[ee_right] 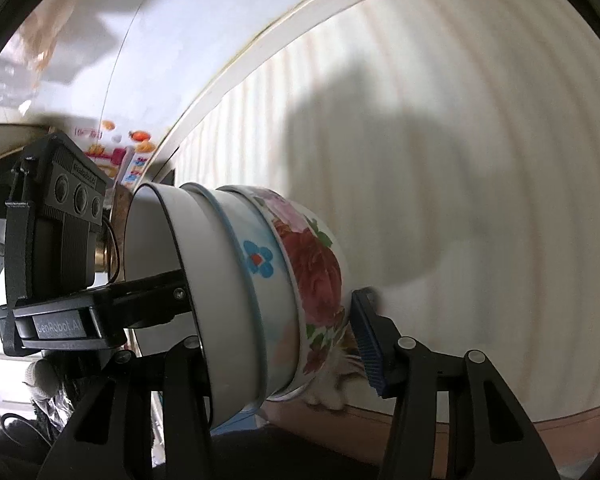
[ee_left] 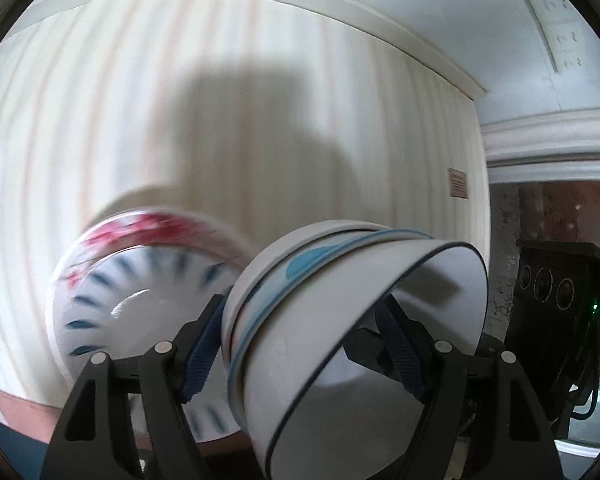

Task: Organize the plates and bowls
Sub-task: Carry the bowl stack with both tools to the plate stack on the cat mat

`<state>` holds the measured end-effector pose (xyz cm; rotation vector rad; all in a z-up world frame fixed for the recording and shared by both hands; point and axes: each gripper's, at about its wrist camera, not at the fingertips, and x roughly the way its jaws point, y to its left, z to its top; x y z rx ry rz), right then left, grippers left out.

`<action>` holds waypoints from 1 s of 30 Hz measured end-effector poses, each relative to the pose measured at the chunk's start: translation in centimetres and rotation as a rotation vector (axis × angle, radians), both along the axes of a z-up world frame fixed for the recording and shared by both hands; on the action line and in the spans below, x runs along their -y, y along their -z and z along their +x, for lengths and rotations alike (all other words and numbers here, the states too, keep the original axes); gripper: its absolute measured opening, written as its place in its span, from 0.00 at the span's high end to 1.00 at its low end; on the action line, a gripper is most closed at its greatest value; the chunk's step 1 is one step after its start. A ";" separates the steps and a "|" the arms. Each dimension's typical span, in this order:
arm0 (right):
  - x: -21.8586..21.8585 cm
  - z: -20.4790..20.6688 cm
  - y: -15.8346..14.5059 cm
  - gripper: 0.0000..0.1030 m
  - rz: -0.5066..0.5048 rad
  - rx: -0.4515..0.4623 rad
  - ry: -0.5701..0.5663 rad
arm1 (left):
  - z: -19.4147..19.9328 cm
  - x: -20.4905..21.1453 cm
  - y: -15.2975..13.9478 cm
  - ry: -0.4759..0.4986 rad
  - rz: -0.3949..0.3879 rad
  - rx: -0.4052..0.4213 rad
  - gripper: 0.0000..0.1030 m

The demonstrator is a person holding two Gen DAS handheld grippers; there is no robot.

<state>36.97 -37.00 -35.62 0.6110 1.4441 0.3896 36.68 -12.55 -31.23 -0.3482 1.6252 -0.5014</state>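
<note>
- Three nested bowls [ee_left: 340,320] form one stack turned on its side, its long axis roughly level; the open mouth faces right in the left wrist view and left in the right wrist view.
- Seen from the right wrist, the stack runs from a plain white bowl [ee_right: 168,280] with a dark rim, through a bowl with a blue flower [ee_right: 256,264], to a bowl with red roses [ee_right: 316,280].
- Both grippers point steeply down toward a pale striped tabletop [ee_left: 220,100], and the stack is lifted clear of it.
- The left gripper [ee_left: 300,344] spans the stack, one blue pad outside it, the other inside the white bowl's mouth, pressing its wall.
- The right gripper [ee_right: 276,340] straddles the stack; its right pad [ee_right: 366,340] lies by the rose bowl, its left finger hidden, so a firm grip cannot be told.
- One more dish [ee_left: 140,300], with red flowers and blue dashes, lies blurred behind the left gripper.
</note>
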 end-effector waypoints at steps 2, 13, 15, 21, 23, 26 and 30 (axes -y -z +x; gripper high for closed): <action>-2.0 0.1 0.6 0.48 0.004 -0.004 -0.022 | -0.2 -1.7 0.5 -0.026 0.006 -0.009 0.29; -9.1 -0.4 4.2 0.48 0.012 -0.049 -0.122 | -2.0 -7.3 3.9 -0.129 0.021 -0.069 0.29; -9.4 -0.4 4.5 0.48 0.011 -0.053 -0.130 | -2.2 -7.4 4.3 -0.133 0.024 -0.072 0.29; -10.9 0.2 5.6 0.48 0.017 -0.063 -0.124 | -2.1 -7.7 4.4 -0.131 0.023 -0.070 0.29; -10.9 0.3 5.7 0.48 0.018 -0.058 -0.124 | -2.0 -8.0 4.4 -0.127 0.027 -0.066 0.29; -10.5 0.1 5.8 0.48 0.024 -0.061 -0.124 | -1.9 -7.8 4.4 -0.126 0.034 -0.059 0.29; -10.5 0.0 5.9 0.48 0.023 -0.078 -0.117 | -2.1 -7.7 4.3 -0.125 0.044 -0.050 0.29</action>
